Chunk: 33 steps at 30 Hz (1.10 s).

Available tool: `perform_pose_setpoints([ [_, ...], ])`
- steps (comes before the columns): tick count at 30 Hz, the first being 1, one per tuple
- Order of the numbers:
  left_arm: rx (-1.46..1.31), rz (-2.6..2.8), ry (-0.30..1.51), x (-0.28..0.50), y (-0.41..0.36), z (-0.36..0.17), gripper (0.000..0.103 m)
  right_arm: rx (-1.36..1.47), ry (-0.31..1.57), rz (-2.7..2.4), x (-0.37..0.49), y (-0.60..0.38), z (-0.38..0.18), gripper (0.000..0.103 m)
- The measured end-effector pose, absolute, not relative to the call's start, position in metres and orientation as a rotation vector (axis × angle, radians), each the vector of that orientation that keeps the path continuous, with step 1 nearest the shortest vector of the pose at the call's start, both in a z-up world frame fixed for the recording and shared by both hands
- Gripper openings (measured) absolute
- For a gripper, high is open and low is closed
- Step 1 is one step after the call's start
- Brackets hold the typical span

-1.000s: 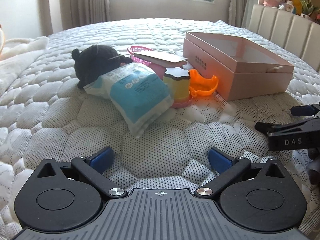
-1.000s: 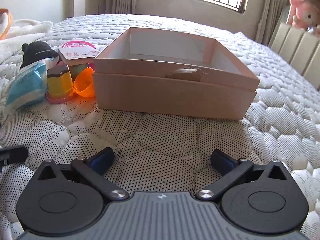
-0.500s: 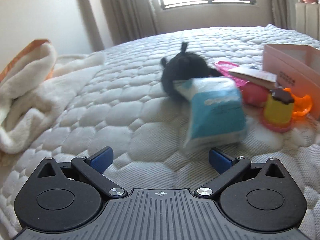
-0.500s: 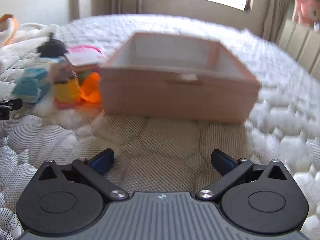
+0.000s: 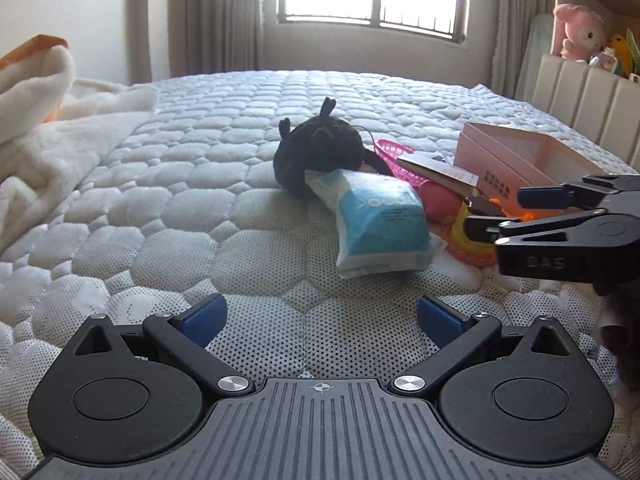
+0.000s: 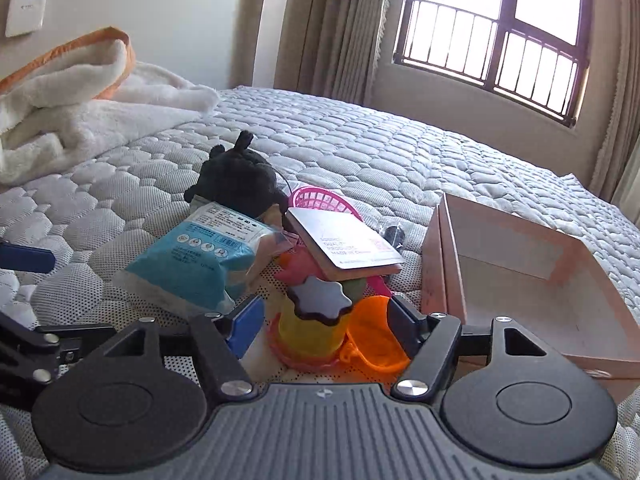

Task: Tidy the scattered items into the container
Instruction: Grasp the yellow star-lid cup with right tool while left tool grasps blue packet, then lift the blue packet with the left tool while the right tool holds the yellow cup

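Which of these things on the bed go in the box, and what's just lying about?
Job:
black plush toy
blue wipes pack
pink basket
notebook
yellow cup
orange scoop
pink box

Lying about:
white blanket
pink plush rabbit

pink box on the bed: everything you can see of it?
The pink box is a shallow, open-topped rectangular container, cardboard by its look, with a small printed mark on one side wall. It appears empty inside. It sits flat on the quilted mattress, at the right of the toy pile, not gripped by anything.
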<state>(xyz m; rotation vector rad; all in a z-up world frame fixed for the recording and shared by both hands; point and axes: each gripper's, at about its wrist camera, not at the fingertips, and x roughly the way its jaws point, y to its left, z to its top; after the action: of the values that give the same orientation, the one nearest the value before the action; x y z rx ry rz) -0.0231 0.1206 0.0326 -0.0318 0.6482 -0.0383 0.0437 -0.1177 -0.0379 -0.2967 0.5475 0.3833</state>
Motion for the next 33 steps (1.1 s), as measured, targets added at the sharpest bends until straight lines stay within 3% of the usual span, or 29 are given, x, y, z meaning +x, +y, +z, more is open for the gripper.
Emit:
perform_pose_setpoints([
  [2,-0.037,-0.033,0.634,-0.023,0.122,0.035,0.103,-0.324,0.557,0.386,0.051,-0.109,-0.046,0.060],
  [3,-0.037,-0.027,0.626,-0.022,0.123,0.037,0.103,-0.331,0.565,0.391,0.053,-0.107,-0.049,0.045],
  [12,0.040,-0.046,0.591,0.012,0.091,0.048,0.103,-0.212,0.539,0.409,-0.011,-0.165,-0.020,0.043],
  [21,0.191,0.033,0.636,0.069,0.042,0.024,0.103,-0.162,0.594,0.265,-0.086,-0.256,-0.020,0.039],
  [23,0.203,0.040,0.639,0.071,0.040,0.022,0.092,-0.142,0.601,0.256,-0.095,-0.270,-0.022,0.038],
  [24,0.214,0.039,0.647,0.071,0.039,0.022,0.066,-0.131,0.604,0.250,-0.098,-0.275,-0.024,0.038],
  [30,0.244,0.006,0.649,0.052,0.038,0.028,0.064,-0.090,0.596,0.242,-0.105,-0.288,-0.032,0.037],
  [33,0.229,-0.056,0.636,0.025,0.034,0.038,0.063,-0.096,0.588,0.239,-0.107,-0.289,-0.036,0.045],
])
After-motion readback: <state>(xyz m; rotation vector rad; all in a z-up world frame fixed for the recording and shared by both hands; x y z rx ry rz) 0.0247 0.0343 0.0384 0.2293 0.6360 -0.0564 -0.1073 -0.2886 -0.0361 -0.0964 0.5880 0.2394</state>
